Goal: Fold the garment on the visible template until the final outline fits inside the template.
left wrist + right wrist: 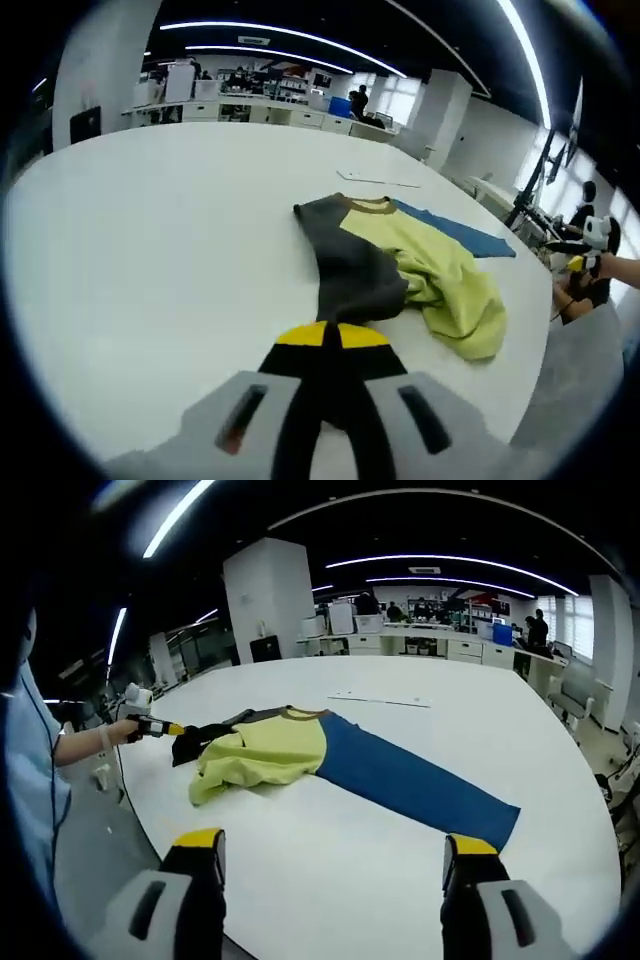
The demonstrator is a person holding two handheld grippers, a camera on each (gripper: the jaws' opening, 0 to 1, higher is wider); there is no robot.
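A garment lies crumpled on the white table (150, 230), with a dark grey part (350, 265), a yellow-green body (440, 275) and a blue part (460, 232). My left gripper (330, 336) is shut, its yellow tips pinching the edge of the grey part. In the right gripper view the garment (270, 750) stretches to the right as a long blue panel (420, 780), and the left gripper (160, 727) holds the dark cloth at its left end. My right gripper (333, 845) stands wide open near the table edge, short of the garment and holding nothing.
A thin pale flat sheet (380, 698) lies on the table beyond the garment. A person's hand (95, 738) and pale blue sleeve are at the left table edge. Office desks (450, 640) and people stand far behind. The table's near edge (150, 830) curves by my right gripper.
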